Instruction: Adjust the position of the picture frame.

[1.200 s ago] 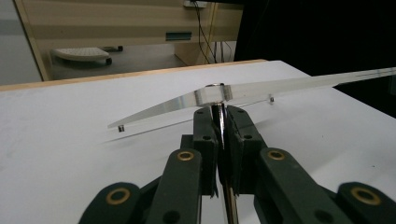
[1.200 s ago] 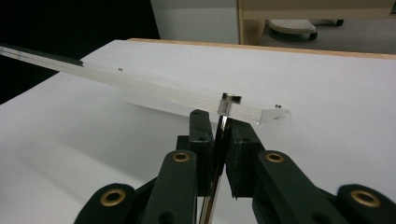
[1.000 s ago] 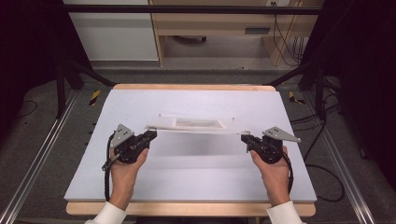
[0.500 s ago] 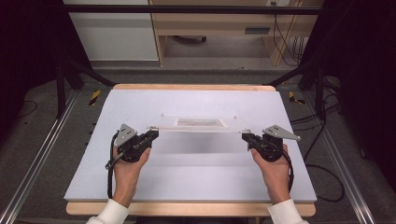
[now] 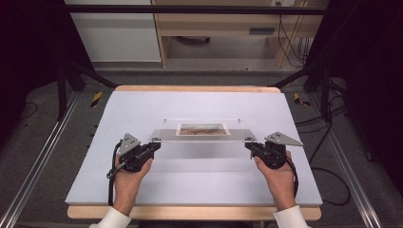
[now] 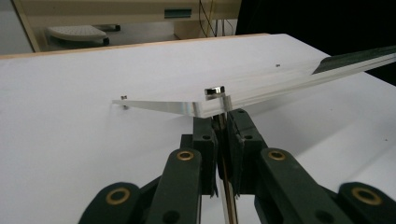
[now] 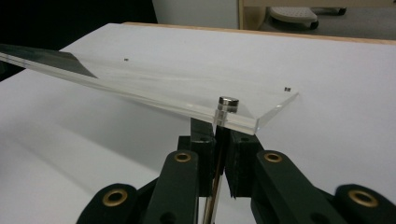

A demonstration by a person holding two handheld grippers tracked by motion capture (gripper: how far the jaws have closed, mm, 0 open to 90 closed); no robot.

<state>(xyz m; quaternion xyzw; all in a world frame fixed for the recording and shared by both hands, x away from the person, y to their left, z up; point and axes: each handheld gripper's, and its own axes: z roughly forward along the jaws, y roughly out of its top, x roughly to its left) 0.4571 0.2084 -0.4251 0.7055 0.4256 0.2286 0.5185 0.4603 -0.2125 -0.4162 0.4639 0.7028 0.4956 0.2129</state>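
A clear frame [image 5: 202,131] with a small picture [image 5: 201,128] inside hung above the white table [image 5: 142,190], raised off its surface. The left gripper [image 5: 153,145] was clenched on the frame's near left corner, by a metal stud [image 6: 215,90], and the right gripper [image 5: 249,145] was clenched on its near right corner.

left hand-held gripper [image 5: 153,145], right hand-held gripper [image 5: 249,144], both clamped, level

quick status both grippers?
Left gripper: shut on the acrylic frame, near-left corner.
Right gripper: shut on its near-right corner.
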